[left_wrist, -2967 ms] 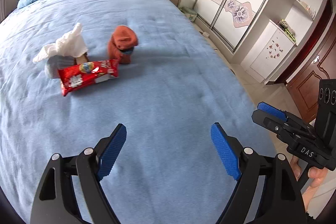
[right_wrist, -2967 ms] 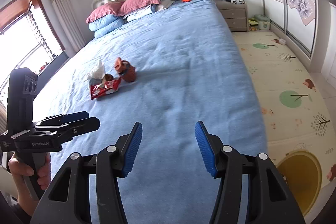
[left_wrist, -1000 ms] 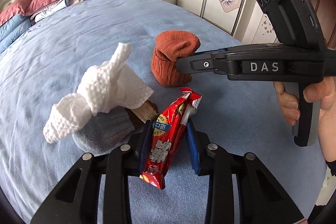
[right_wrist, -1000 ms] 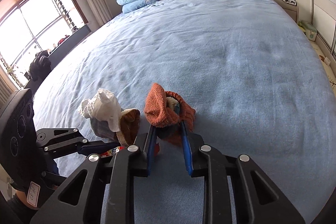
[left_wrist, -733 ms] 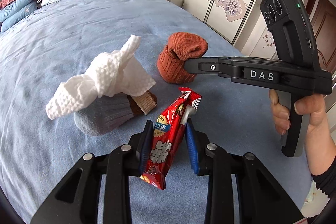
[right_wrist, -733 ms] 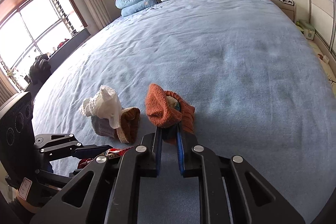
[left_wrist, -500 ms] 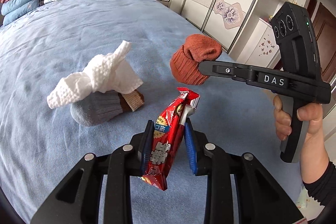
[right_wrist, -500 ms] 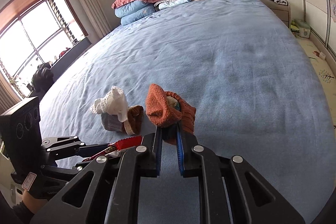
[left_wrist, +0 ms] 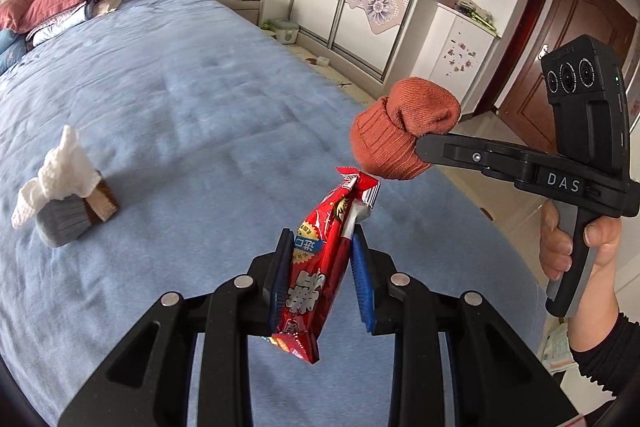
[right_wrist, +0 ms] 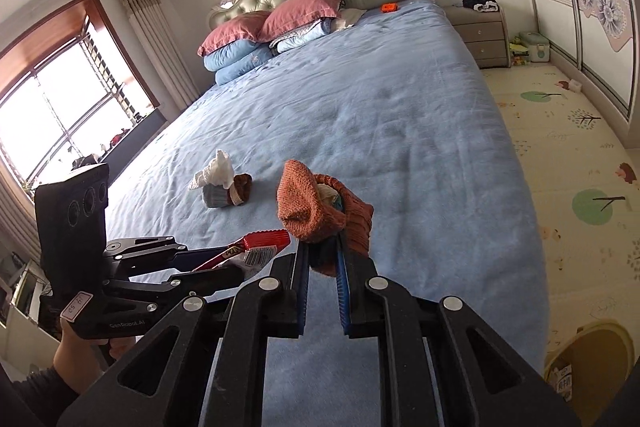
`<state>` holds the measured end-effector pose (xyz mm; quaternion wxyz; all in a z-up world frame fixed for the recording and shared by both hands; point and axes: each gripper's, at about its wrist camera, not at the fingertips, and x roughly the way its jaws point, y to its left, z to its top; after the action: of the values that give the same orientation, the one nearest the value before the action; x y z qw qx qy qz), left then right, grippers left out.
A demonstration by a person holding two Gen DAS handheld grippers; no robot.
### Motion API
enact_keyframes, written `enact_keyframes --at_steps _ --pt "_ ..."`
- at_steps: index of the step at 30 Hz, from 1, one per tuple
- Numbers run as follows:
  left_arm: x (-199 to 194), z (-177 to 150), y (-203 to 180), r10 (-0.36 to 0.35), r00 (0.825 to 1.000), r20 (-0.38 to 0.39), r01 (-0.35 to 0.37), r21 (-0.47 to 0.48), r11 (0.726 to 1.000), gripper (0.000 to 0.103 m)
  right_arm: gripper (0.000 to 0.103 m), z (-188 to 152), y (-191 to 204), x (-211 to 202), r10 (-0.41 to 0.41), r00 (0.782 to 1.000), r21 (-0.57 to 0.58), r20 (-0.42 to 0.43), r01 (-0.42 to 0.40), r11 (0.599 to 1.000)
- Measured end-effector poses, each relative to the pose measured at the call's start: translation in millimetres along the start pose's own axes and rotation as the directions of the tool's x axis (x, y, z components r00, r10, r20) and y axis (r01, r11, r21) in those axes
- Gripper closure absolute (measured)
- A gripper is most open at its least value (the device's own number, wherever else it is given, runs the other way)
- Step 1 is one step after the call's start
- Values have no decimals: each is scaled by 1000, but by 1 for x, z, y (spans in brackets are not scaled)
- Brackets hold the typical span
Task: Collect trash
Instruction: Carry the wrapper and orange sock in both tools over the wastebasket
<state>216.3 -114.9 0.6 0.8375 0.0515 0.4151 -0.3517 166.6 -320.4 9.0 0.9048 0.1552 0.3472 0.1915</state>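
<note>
Both grippers have come up off the bed since a second ago, each with its catch, and the view has swung toward the room's right side. Left gripper (left_wrist: 320,275) is pinching the red snack wrapper (left_wrist: 320,267) upright between its blue pads, wrapper clear of the blanket. Right gripper (right_wrist: 322,263) is pressed nearly together on the rust-orange rolled sock (right_wrist: 320,211), also lifted, hanging past the bed's right edge in the left view.

I'd call the step in hand the carry-off to a bin. To do it well I'd keep both grips steady and not squeeze harder; the wrapper is slick and held at its lower half, so I'd avoid quick swings that could let it slide out. The sock is gripped by a small fold, so I'd keep it low and level. A yellow-rimmed round thing (right_wrist: 592,359) at the near right floor corner may be the bin, so I'd head there.

Farther off, on the blue bed (right_wrist: 400,107), the white tissue (left_wrist: 56,171) sits on top of a grey-and-brown sock (left_wrist: 76,215), not yet collected.

Hard to tell: the yellow thing is cut off by the lens edge, its contents unclear. Something pale sits inside the orange sock; can't identify it. A small orange item (right_wrist: 389,7) by the far pillows is too small to read.
</note>
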Motion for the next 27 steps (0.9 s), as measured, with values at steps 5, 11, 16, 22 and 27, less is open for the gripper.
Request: enact_keyframes --at_steps 5,11,16,22,27 --pt "27 7 -58 -62 997 -42 65 72 995 74 91 -26 -32 -54 -66 997 24 40 65 998" --pt "63 17 -129 -142 986 -92 155 151 976 74 91 -59 -73 -112 -152 986 70 64 147 987" --pt "96 23 -181 -192 970 -147 219 202 955 74 90 -91 -110 -154 -235 968 148 91 220 964" --pt "135 23 -236 -237 945 -227 290 235 928 74 90 -137 -159 -194 -341 935 274 94 305 912" --pt "167 19 -274 -251 921 -298 333 267 904 74 90 -174 -193 -216 -386 920 365 63 339 867"
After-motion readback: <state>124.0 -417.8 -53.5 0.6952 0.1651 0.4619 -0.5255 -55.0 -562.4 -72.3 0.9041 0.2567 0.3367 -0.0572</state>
